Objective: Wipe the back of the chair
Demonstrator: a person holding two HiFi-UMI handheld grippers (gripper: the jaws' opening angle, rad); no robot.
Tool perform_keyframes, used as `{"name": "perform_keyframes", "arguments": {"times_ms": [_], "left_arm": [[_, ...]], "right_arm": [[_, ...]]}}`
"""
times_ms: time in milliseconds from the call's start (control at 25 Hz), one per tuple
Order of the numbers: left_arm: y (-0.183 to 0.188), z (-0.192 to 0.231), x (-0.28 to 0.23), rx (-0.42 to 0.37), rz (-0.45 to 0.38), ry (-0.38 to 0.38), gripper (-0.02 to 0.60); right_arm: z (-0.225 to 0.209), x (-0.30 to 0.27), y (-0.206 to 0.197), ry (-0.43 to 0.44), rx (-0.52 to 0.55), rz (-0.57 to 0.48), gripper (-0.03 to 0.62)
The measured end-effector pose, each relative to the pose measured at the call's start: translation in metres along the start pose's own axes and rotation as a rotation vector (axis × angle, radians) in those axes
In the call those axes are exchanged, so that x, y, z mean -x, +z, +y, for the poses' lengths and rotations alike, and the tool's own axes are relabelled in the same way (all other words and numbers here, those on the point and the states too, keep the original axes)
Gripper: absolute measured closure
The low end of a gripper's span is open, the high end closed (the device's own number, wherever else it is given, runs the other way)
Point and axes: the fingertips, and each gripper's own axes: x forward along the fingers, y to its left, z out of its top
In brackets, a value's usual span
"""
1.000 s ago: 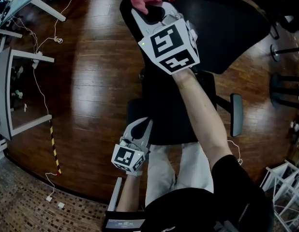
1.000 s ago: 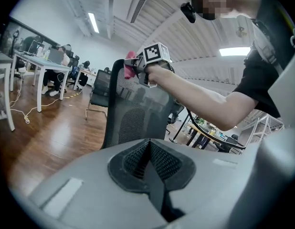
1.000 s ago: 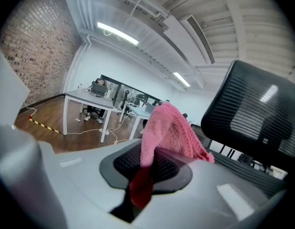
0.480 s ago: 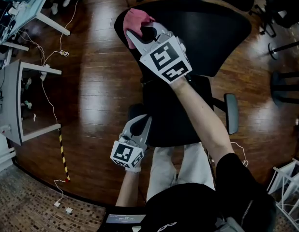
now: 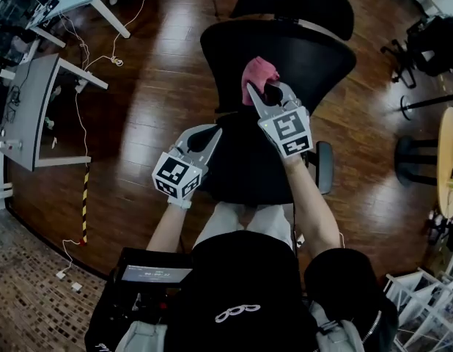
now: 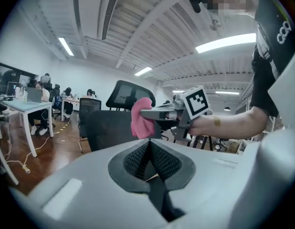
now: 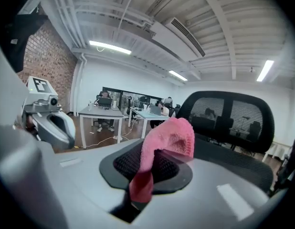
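Centre frame, right gripper (image 5: 260, 92) clamps a pink cloth (image 5: 259, 70) by the chair back (image 5: 322, 50); left gripper (image 5: 210, 130), lower left of it, jaws together, empty

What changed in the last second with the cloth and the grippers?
The right gripper dragged the pink cloth from the chair back's left edge toward its middle. The left gripper came up closer to it. Unchanged: right shut on the cloth, left shut and empty.
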Motion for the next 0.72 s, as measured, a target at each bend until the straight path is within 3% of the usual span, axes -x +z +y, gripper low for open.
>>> {"name": "perform_keyframes", "arguments": {"times_ms": [400, 720], "left_arm": [[0.033, -0.037, 0.018, 0.026, -0.066, -0.102, 0.592], [0.008, -0.061, 0.032, 0.048, -0.051, -0.167, 0.594]], "right_arm": [[0.051, 0.106, -0.023, -0.092, -0.14, 0.031, 0.553], [0.106, 0.141, -0.06, -0.132, -0.193, 0.088, 0.553]]}}
